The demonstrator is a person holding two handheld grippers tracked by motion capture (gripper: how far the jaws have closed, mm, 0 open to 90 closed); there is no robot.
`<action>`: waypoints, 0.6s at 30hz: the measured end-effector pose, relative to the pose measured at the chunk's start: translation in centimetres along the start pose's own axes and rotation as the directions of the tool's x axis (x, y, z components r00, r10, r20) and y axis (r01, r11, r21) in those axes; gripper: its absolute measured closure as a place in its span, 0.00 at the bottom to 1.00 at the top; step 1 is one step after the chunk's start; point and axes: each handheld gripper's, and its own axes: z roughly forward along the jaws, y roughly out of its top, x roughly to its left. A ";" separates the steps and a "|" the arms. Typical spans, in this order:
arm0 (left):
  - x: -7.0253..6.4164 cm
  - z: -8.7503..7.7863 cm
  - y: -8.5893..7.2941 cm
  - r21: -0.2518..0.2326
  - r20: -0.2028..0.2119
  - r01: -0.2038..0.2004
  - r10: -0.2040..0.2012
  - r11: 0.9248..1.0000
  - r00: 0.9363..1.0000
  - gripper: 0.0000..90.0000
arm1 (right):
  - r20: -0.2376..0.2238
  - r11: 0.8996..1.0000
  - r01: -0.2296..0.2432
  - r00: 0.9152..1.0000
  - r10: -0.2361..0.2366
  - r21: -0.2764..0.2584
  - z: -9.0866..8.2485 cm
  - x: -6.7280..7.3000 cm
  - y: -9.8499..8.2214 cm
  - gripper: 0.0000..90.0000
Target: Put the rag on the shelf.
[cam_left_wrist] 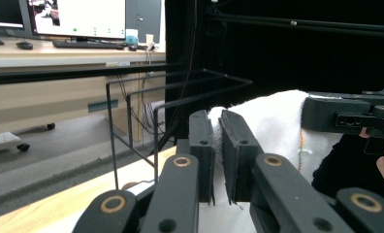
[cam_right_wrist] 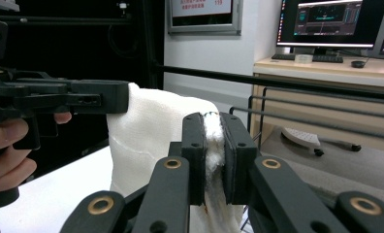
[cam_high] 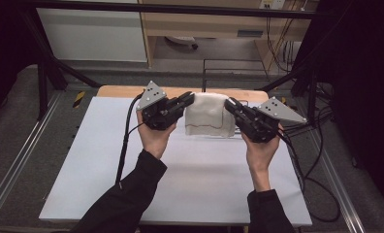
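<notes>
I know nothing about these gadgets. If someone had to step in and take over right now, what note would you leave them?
Left hand-held gripper: shut on the white towel's left top corner.
Right hand-held gripper: shut on its right top corner.
Towel: held up between the two, hanging over the far part of the white table; its lower edge looks to be at or near the surface. A black wire rack stands behind it.
Done: both corners gripped, towel lifted.
Left: probably folding it or hanging it on the rack; keep both grips even.

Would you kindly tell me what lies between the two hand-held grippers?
A white towel hangs between the left hand-held gripper and right hand-held gripper, each clamped on a top corner, in the high view.
</notes>
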 end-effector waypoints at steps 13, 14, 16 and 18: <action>0.1 1.4 2.3 -0.046 0.004 0.004 -0.004 0.999 1.000 0.93 | 0.035 0.999 0.016 0.999 -0.015 -0.034 0.3 -1.0 2.3 0.91; 0.1 1.5 2.5 -0.049 0.003 0.003 -0.003 0.999 1.000 0.93 | 0.037 0.999 0.017 0.999 -0.016 -0.035 0.3 -1.1 2.5 0.91; 0.0 1.7 2.7 -0.057 0.007 0.007 -0.006 0.998 1.000 0.93 | 0.043 0.999 0.016 0.999 -0.015 -0.040 0.2 -1.2 2.9 0.91; 0.0 1.9 3.0 -0.066 0.010 0.009 -0.008 0.998 1.000 0.93 | 0.051 0.999 0.023 0.999 -0.020 -0.046 0.2 -1.3 3.2 0.91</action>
